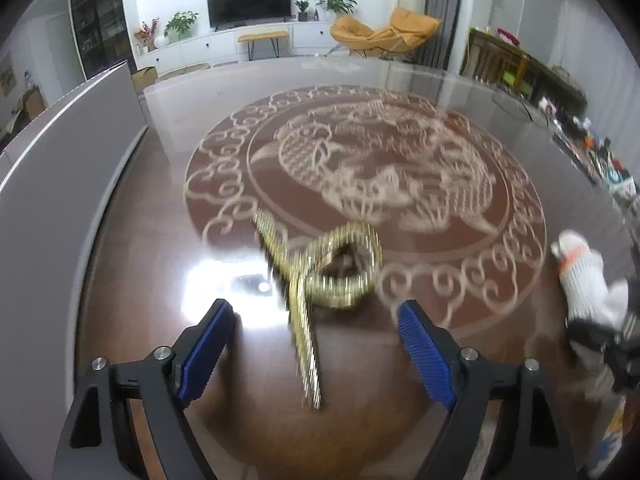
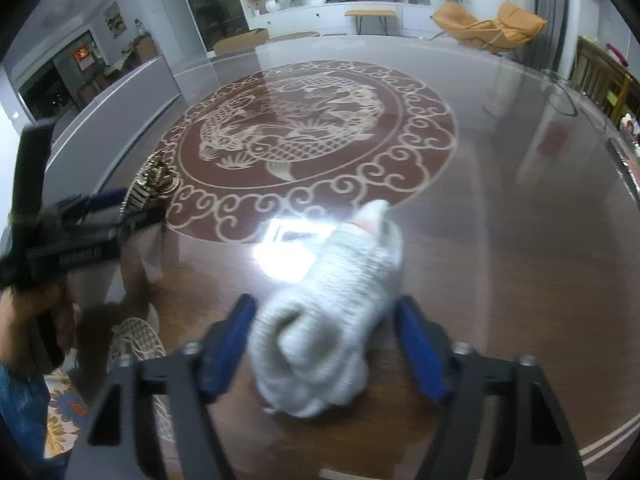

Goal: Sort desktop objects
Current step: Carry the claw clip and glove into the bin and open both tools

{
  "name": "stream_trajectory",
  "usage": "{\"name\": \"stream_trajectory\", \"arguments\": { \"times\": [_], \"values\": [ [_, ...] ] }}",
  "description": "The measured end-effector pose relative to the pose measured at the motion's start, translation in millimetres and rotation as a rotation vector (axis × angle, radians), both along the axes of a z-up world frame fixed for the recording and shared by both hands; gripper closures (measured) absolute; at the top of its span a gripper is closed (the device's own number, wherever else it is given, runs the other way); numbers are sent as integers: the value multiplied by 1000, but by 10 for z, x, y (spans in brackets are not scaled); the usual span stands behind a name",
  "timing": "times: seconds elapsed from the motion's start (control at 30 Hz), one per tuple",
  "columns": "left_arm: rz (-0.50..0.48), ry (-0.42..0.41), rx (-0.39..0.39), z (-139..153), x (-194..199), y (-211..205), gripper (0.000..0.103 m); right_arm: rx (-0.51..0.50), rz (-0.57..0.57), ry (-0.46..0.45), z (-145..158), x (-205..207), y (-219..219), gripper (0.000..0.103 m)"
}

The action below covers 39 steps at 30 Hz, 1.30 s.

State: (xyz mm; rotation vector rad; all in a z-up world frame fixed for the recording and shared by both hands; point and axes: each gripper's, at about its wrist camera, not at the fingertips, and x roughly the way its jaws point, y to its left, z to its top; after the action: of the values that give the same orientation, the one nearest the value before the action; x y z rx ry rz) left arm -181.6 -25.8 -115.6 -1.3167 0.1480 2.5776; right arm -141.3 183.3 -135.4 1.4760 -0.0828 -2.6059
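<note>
A gold metal watch band [image 1: 320, 280] lies coiled on the glass table top, one strap end running toward me between the blue pads of my left gripper [image 1: 316, 344], which is open around it without touching. It also shows small in the right wrist view [image 2: 154, 184]. A rolled white knit glove [image 2: 332, 320] with an orange stripe lies between the blue pads of my right gripper [image 2: 328, 344], which is open around it. The glove [image 1: 580, 276] and right gripper appear at the right edge of the left wrist view.
The round brown table [image 2: 500, 260] has a carved fish medallion [image 1: 368, 168] under glass. A grey panel [image 1: 68, 152] stands along the left. Clutter [image 1: 600, 152] sits at the far right edge. A woven chair seat [image 2: 136, 340] shows below the table edge.
</note>
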Motion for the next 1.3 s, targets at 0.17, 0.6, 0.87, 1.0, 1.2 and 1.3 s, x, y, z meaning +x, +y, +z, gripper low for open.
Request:
{"name": "stream_trajectory", "arguments": {
  "times": [0.17,0.6,0.87,1.0,1.2,1.3],
  "values": [
    [-1,30,97,106,0,-98,56,-34,-21,8,81,105,181,67],
    [99,159,326,913,744,-890,56,-112,98,77,662,159,-23,67],
    [270,244,265,1618,1046,-2066,56,-198,382,178,1389,-341,-1435,67],
    [397,188,164,1529,983,-2676,56,-237,552,191,1599,-563,-2411,67],
    [541,53,110,1130,970,-3277,56,-223,694,62,1328,-1042,-3665,66],
    [585,2,111,977,980,-3383,53,-171,729,-28,1031,-1165,-4041,57]
  ]
}}
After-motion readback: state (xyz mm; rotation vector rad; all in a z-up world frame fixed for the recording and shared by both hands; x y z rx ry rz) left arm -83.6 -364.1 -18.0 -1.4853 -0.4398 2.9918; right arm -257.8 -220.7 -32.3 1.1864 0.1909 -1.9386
